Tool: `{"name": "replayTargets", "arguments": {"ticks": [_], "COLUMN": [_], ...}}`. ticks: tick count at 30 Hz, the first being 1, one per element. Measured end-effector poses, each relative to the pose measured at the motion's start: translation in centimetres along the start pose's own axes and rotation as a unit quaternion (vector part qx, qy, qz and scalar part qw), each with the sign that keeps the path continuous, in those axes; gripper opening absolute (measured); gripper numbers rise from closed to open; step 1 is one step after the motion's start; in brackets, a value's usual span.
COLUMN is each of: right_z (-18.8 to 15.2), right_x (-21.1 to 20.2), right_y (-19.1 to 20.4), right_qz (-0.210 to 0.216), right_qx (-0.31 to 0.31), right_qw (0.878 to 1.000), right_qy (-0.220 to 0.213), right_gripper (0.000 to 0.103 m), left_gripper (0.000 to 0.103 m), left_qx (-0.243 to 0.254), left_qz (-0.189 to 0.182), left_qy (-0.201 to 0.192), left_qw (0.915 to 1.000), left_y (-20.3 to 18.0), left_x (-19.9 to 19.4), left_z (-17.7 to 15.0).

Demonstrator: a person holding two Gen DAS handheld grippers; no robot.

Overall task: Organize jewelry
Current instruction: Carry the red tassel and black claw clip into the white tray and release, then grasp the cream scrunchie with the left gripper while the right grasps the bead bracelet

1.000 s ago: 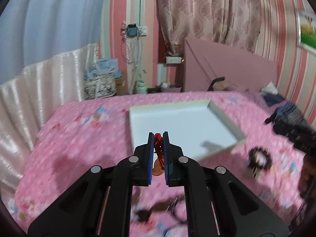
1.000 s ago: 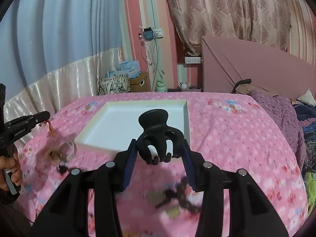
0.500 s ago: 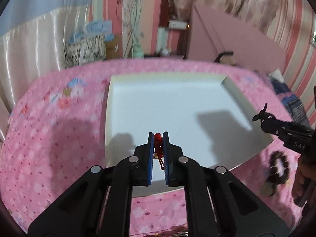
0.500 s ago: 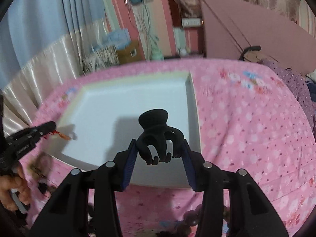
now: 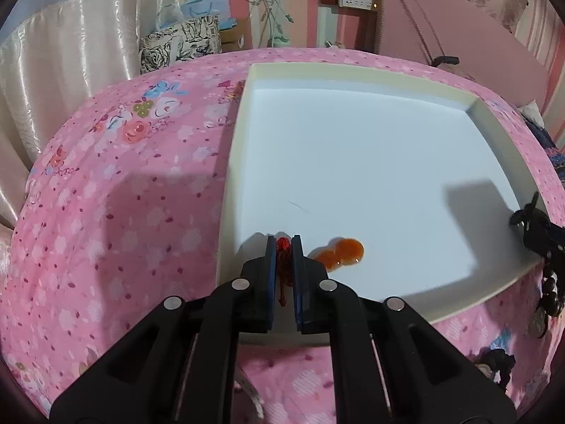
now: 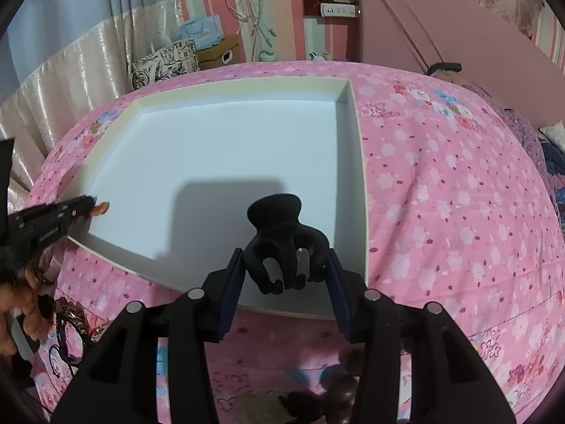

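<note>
While its two blue-padded jaws pinch a red knotted cord (image 5: 282, 265), the left gripper (image 5: 283, 247) reaches low over the near-left corner of the white tray (image 5: 233, 162), and an orange translucent pendant (image 5: 340, 252) on that cord lies flat on the tray floor just right of the jaws. Seen from the right wrist, the same left gripper (image 6: 79, 206) enters the tray's left edge, held in a bare hand (image 6: 19, 314). The right gripper (image 6: 286, 275) hangs over the tray's near-right corner, clamped on one matte black plastic claw hair clip (image 6: 282, 243), its curved teeth pointing back toward the camera and its rounded handle outward. One tray, shallow, square and smooth with cream-coloured walls, rests on a bed (image 6: 459, 212) spread with a pink floral-print cover. Nearer than the tray, dark jewelry lies on the cover: a string of dark beads (image 5: 551, 289) off its right corner and a blurred dark tangle (image 6: 69, 321) off its left corner.
</note>
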State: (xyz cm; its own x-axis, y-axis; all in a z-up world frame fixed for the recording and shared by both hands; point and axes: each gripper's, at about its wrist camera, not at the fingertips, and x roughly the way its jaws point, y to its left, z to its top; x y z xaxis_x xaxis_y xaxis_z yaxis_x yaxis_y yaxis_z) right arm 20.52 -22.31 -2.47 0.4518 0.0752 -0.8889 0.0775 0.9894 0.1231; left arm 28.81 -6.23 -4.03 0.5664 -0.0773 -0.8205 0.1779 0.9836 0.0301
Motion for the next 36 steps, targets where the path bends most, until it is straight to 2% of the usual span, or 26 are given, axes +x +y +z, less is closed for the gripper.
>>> {"name": "replayTargets", "arguments": {"ticks": [3, 9, 12, 13, 14, 15, 17, 19, 21, 24, 26, 29, 32, 36], "right_z": [0.2, 0.7, 1.2, 1.2, 1.3, 1.4, 1.7, 1.8, 1.8, 1.1, 0.0, -3.6, -7.3, -11.3], "right_x": [0.3, 0.8, 1.1, 1.1, 0.8, 0.6, -0.2, -1.5, -3.6, -7.3, -9.7, -12.7, -13.8, -13.7], "right_y": [-0.3, -0.1, 0.0, 0.0, 0.0, 0.1, -0.1, -0.5, -0.8, -1.8, -2.8, -4.6, -5.8, -6.5], "right_qz": [-0.005, -0.011, 0.004, 0.008, 0.011, 0.011, 0.016, 0.029, 0.033, 0.034, 0.029, 0.017, 0.006, -0.007], "right_qx": [-0.001, -0.009, -0.002, -0.002, -0.004, -0.005, -0.002, 0.008, 0.004, 0.000, 0.002, 0.009, 0.016, 0.016], "right_qw": [1.000, 1.000, 1.000, 1.000, 1.000, 1.000, 0.999, 0.999, 0.997, 0.995, 0.993, 0.989, 0.989, 0.990], "right_qy": [0.000, -0.010, -0.008, -0.008, -0.012, -0.016, -0.027, -0.040, -0.064, -0.095, -0.116, -0.143, -0.148, -0.142], "right_gripper": [0.046, 0.048, 0.048, 0.049, 0.052, 0.059, 0.062, 0.062, 0.062, 0.062, 0.065, 0.068, 0.068, 0.068], "left_gripper": [0.006, 0.009, 0.020, 0.029, 0.038, 0.040, 0.054, 0.060, 0.061, 0.068, 0.080, 0.090, 0.096, 0.098], "left_qx": [0.008, 0.007, 0.008, 0.009, 0.007, 0.006, 0.003, -0.002, -0.004, -0.006, -0.012, -0.012, -0.022, -0.037], "left_qz": [0.006, -0.025, -0.031, -0.036, -0.040, -0.043, -0.053, -0.064, -0.077, -0.076, -0.070, -0.046, -0.024, 0.016], "left_qy": [-0.006, -0.006, -0.011, -0.014, -0.018, -0.023, -0.033, -0.042, -0.051, -0.076, -0.108, -0.149, -0.179, -0.212], "left_qw": [0.9999, 0.9997, 0.9994, 0.9992, 0.9990, 0.9988, 0.9980, 0.9970, 0.9957, 0.9942, 0.9916, 0.9878, 0.9834, 0.9764], "left_y": [-0.2, -0.9, -1.4, -1.5, -1.4, -1.5, -1.5, -1.3, -0.8, 0.4, 1.7, 3.7, 5.7, 7.6], "left_x": [0.1, -0.7, -1.1, -1.4, -1.7, -2.0, -3.0, -4.0, -5.4, -8.3, -11.2, -14.9, -17.2, -18.4], "left_z": [0.1, -0.1, -0.2, -0.3, -0.4, -0.5, -0.9, -0.9, -1.1, -1.7, -3.0, -5.7, -9.2, -14.4]}}
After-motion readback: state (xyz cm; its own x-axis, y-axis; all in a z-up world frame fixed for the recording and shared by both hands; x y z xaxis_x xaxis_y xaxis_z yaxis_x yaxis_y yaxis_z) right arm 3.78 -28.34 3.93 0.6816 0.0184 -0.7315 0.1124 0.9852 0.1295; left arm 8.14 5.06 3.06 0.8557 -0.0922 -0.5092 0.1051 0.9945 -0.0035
